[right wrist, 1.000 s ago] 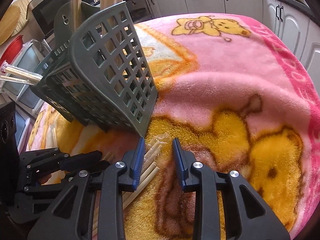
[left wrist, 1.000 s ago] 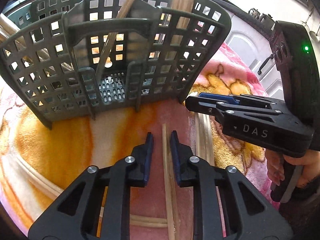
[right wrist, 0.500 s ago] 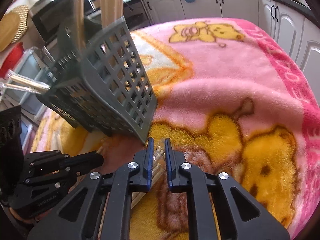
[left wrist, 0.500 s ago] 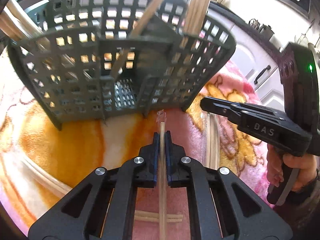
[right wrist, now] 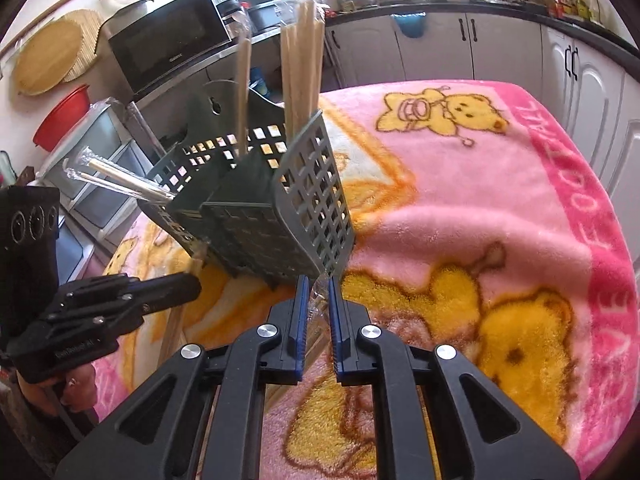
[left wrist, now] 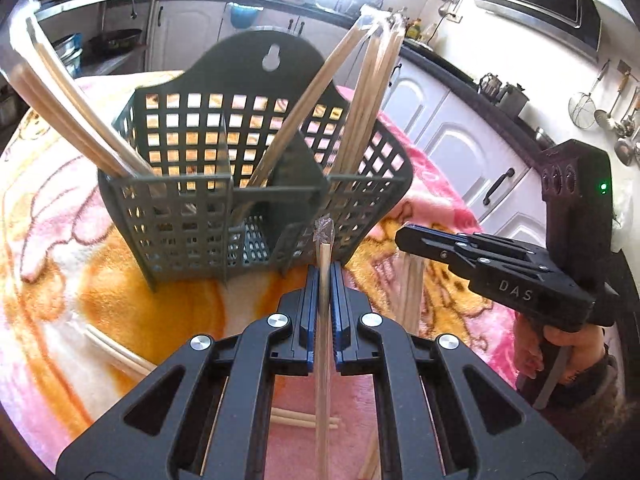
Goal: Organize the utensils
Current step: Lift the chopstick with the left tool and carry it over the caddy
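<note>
Closest thing in the left wrist view is the left gripper, and its jaws are pinched tight on a wrapped pair of chopsticks. The sticks run straight down the slot between the two blue pads and stick out past the tips, where the crinkled clear wrapper end pokes up right in front of the basket wall. So it's clamped dead centre, lengthwise along the fingers.

Over in the right wrist view the right gripper has its jaws pulled in close too, with a small gap, and there's another wrapped chopstick bundle sitting between the pads. The clear wrapper fills the gap, so it looks pinched, with the wrapper tip peeking out just past the fingertips near the basket's lower corner.

A few loose chopsticks lie flat on the blanket, a pink and orange fleecy one with teddy bears, off to the left of the left gripper and some more underneath it.

Just beyond both grippers stands the basket, a dark grey plastic grid holder with dividers inside and a hanging hole at the top of its back. It already has several chopstick bundles leaning in different compartments, some tilted out over the left rim.

Further back are white kitchen cabinets and a microwave.
</note>
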Tool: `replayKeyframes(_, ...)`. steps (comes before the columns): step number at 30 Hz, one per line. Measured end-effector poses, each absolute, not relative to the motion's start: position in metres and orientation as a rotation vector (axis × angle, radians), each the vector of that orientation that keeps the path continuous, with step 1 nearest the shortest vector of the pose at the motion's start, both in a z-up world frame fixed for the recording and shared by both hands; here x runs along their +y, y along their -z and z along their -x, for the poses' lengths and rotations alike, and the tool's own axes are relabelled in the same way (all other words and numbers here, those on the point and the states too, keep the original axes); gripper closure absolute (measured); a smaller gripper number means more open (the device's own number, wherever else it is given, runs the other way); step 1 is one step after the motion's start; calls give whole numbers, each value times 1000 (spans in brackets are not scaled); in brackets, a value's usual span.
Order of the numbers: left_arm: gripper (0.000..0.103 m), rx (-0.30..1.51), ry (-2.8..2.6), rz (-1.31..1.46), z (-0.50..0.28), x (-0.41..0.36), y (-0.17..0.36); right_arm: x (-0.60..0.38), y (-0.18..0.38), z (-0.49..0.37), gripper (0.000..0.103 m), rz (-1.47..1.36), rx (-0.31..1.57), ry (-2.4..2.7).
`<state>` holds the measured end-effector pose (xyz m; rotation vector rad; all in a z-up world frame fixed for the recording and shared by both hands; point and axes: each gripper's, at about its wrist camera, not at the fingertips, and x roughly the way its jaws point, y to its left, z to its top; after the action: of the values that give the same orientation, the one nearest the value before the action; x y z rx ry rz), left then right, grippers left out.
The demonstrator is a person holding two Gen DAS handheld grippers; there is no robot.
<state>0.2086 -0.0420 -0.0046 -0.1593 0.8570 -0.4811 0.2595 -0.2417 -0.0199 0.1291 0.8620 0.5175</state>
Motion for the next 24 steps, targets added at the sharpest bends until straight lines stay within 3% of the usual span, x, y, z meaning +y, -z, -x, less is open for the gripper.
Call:
replayKeyframes(20, 100, 752, 500, 177, -190, -39, -37, -231, -46, -224, 91, -19, 696, -620)
replayKeyframes(24, 100, 745, 502, 184, -191, -40, -40, -221, -54, -216, 95, 69, 665, -594)
